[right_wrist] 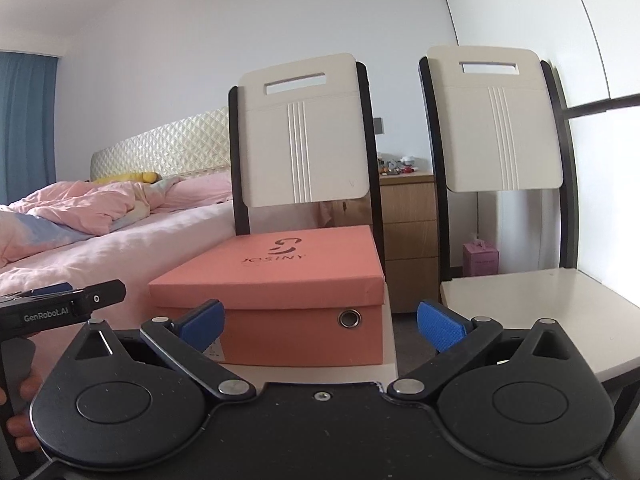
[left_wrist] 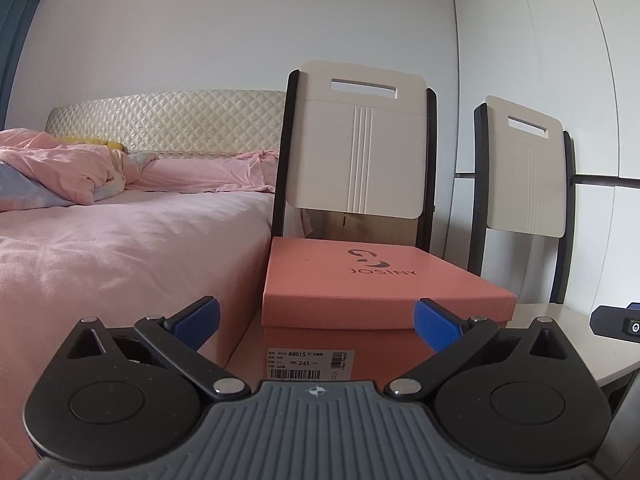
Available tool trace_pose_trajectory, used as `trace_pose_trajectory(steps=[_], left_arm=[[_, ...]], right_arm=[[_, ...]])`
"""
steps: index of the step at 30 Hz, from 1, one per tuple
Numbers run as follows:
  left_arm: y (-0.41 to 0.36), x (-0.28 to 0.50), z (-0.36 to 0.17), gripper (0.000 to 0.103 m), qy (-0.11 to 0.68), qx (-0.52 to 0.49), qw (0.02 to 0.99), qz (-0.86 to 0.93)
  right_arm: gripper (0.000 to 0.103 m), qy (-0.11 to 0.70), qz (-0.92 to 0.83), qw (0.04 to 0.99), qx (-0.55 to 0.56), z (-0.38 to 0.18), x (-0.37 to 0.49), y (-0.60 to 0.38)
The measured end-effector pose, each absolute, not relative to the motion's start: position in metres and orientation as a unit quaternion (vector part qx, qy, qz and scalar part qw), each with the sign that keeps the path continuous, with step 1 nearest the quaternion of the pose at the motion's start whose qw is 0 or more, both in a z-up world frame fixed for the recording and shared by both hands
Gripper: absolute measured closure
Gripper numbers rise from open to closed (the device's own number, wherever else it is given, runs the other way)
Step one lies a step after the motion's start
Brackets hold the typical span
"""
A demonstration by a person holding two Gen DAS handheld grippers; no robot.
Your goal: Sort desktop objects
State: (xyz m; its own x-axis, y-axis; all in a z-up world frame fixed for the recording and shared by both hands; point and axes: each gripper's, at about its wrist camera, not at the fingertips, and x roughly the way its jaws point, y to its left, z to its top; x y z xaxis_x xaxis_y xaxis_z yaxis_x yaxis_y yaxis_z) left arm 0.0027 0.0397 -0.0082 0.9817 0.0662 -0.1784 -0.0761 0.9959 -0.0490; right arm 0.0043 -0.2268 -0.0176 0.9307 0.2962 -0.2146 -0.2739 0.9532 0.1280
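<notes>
A salmon-pink shoe box with its lid on stands on the seat of a white chair. It also shows in the right wrist view. My left gripper is open and empty, level with the box's near end and a little short of it. My right gripper is open and empty, facing the box's near right corner. The left gripper's body shows at the left edge of the right wrist view.
A second white chair stands to the right with a bare seat. A bed with pink bedding lies to the left. A wooden drawer cabinet and a small pink box are behind the chairs.
</notes>
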Motion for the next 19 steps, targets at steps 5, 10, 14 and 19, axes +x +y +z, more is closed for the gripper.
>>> trace_pose_trajectory(steps=[5,10,14,19], left_arm=[[0.0388,0.0030,-0.0089,0.000,0.090,-0.022,0.995,0.039],[0.0361,0.0038,-0.0100,0.000,0.091,-0.012,0.995,0.041],[0.0350,0.0035,-0.0104,0.000,0.091,-0.009,0.995,0.040],[0.0343,0.0037,-0.0112,0.000,0.092,-0.005,0.995,0.040]], right_arm=[[0.001,0.119,0.143,0.981,0.048,-0.0185,0.0034,-0.2268],[0.001,0.120,0.141,0.982,0.044,-0.0189,0.0023,-0.2260],[0.001,0.121,0.140,0.982,0.040,-0.0195,0.0010,-0.2255],[0.001,0.123,0.138,0.982,0.037,-0.0202,-0.0001,-0.2258]])
